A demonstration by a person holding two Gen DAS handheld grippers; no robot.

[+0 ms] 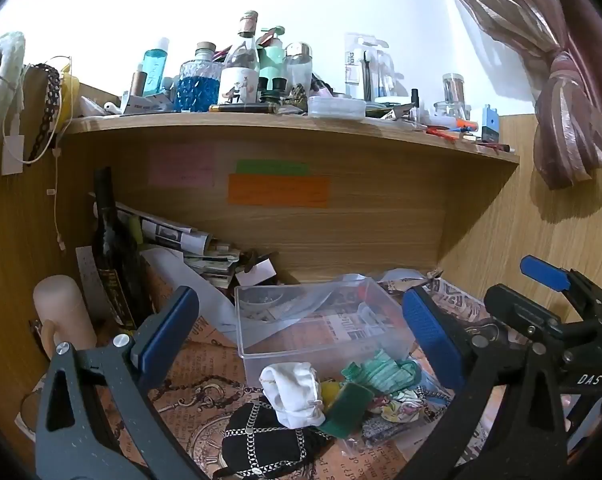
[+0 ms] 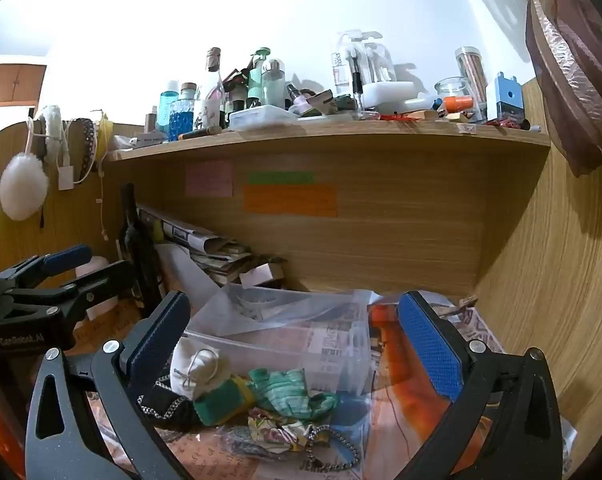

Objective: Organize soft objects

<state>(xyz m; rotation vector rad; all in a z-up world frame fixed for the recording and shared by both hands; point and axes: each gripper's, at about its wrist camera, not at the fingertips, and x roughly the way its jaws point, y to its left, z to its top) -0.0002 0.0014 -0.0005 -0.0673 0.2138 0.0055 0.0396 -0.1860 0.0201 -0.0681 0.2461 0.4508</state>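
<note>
Clear plastic is what I steer toward: through the left wrist view the empty-looking bin (image 1: 321, 320) sits on the patterned paper (image 1: 197, 364) under the wooden shelf (image 1: 285, 124), mouth up, which I judge makes it the obvious destination for the soft things. Just in front of its near wall lies the pile: a white sock (image 1: 295, 394) rolled on top, a green-and-yellow sponge (image 1: 347, 404) touching it, a striped green cloth (image 1: 385, 372) beside that, a floral scrap (image 1: 397, 400), and a black chain-patterned pouch (image 1: 267, 440) nearest me. My left gripper (image 1: 301, 340) hangs above them with its blue pads spread wide and nothing between them, so it is released. At the right edge I see the right gripper (image 1: 541, 280) from the side, also empty.

From the right wrist view the same bin (image 2: 285, 336) is ahead, with a crumpled clear bag (image 2: 269, 312) lying across its far end. The sock (image 2: 195, 368), sponge (image 2: 221, 400), green cloth (image 2: 289, 394) and floral scrap (image 2: 279, 428) crowd against its front wall, the pouch (image 2: 165, 402) to their left. My right gripper (image 2: 295, 356) is spread open around that cluster, holding nothing; the left gripper (image 2: 81, 264) shows at the left edge.

I judge nothing has been binned yet; the sock, lying uppermost, looks easiest to pinch first.
</note>
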